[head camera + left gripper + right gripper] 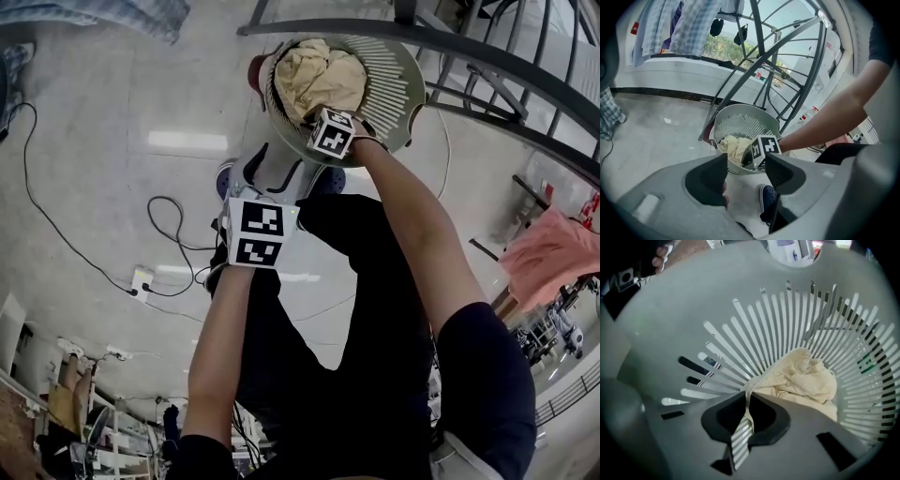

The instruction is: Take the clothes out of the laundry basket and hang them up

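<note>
A round grey slatted laundry basket [398,89] stands on the floor with a crumpled cream cloth [319,75] inside. My right gripper [319,117] reaches down into it, its marker cube at the near rim. In the right gripper view the jaws of the right gripper [746,401] are shut on a thin fold of the cream cloth [801,378], against the basket wall [754,333]. My left gripper [272,178] hovers just short of the basket. It stands open [746,171] with nothing between its jaws, facing the basket [740,119] and the cloth [733,145].
A dark metal drying rack [487,56] rises right behind the basket. A pink garment [553,253] hangs at the right. A black cable [169,216] and a power strip [141,279] lie on the floor at the left. Plaid shirts [689,23] hang beyond. A blue shoe [768,197] is below the left gripper.
</note>
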`<state>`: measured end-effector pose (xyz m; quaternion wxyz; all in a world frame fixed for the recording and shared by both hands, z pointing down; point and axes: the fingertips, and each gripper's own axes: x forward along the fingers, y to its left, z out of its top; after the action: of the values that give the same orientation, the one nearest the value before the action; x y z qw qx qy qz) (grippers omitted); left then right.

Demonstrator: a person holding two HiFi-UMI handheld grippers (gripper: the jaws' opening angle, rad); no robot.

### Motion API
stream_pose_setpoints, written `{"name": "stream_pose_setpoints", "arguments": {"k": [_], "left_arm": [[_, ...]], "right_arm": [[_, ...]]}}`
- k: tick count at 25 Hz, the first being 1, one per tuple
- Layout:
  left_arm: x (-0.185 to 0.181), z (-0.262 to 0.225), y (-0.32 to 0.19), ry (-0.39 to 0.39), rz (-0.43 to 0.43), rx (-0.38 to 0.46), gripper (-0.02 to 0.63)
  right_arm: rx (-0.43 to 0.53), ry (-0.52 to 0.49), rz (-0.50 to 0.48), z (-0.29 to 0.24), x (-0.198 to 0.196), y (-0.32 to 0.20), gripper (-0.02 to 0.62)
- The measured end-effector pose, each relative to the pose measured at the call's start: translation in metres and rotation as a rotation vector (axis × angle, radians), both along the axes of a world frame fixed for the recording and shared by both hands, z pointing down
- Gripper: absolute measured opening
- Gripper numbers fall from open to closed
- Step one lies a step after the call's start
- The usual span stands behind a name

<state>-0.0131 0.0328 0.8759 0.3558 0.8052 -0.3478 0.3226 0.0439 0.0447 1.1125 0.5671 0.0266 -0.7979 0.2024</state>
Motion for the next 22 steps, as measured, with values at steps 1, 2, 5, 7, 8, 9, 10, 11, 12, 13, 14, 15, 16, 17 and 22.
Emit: {"name": "stream_pose_setpoints", "arguments": {"k": [1,2,5,7,8,9,10,11,12,13,14,15,16,17,22], "left_arm": [[-0.001,-0.004,0.004,-0.007,-0.003,-0.009,0.245],[-0.001,-0.011,0.009,-0.008,-0.005,-0.021,0.245],[0.003,-0.041,0.025,-0.004,-0.004,-0.058,0.245],[0.005,-0.065,0.029,-0.023,0.009,-0.066,0.245],[0.005,-0.076,0.027,-0.036,0.017,-0.067,0.245],[0.005,-0.087,0.024,-0.049,0.025,-0.069,0.245],[0.005,-0.098,0.021,-0.061,0.036,-0.072,0.246],[0.005,-0.111,0.017,-0.068,0.048,-0.069,0.252],[0.005,-0.126,0.012,-0.069,0.059,-0.058,0.253],[0.006,-0.144,0.007,-0.065,0.068,-0.044,0.253],[0.008,-0.163,0.003,-0.059,0.076,-0.031,0.253],[0.01,-0.182,0.0,-0.056,0.086,-0.021,0.253],[0.013,-0.203,0.0,-0.058,0.102,-0.016,0.253],[0.016,-0.223,0.0,-0.065,0.124,-0.014,0.253],[0.029,-0.317,-0.035,-0.068,0.214,0.093,0.253]], "right_arm": [[0.005,0.0,0.008,-0.013,0.002,-0.001,0.025],[0.011,-0.006,0.021,-0.028,0.004,-0.003,0.023],[0.033,-0.018,0.035,-0.084,0.017,-0.002,0.021],[0.05,-0.018,0.02,-0.126,0.027,0.0,0.02],[0.057,-0.022,0.026,-0.147,0.031,-0.002,0.02],[0.067,-0.025,0.042,-0.17,0.034,-0.005,0.02],[0.08,-0.028,0.064,-0.193,0.037,-0.009,0.02],[0.093,-0.028,0.084,-0.218,0.039,-0.012,0.018],[0.106,-0.026,0.097,-0.243,0.04,-0.013,0.018],[0.119,-0.026,0.105,-0.269,0.041,-0.012,0.018],[0.131,-0.03,0.111,-0.296,0.043,-0.011,0.018],[0.14,-0.037,0.119,-0.323,0.044,-0.009,0.017],[0.147,-0.046,0.125,-0.351,0.045,-0.006,0.017],[0.154,-0.056,0.127,-0.379,0.047,-0.003,0.017],[0.245,-0.097,0.106,-0.505,0.057,-0.012,0.017]]}}
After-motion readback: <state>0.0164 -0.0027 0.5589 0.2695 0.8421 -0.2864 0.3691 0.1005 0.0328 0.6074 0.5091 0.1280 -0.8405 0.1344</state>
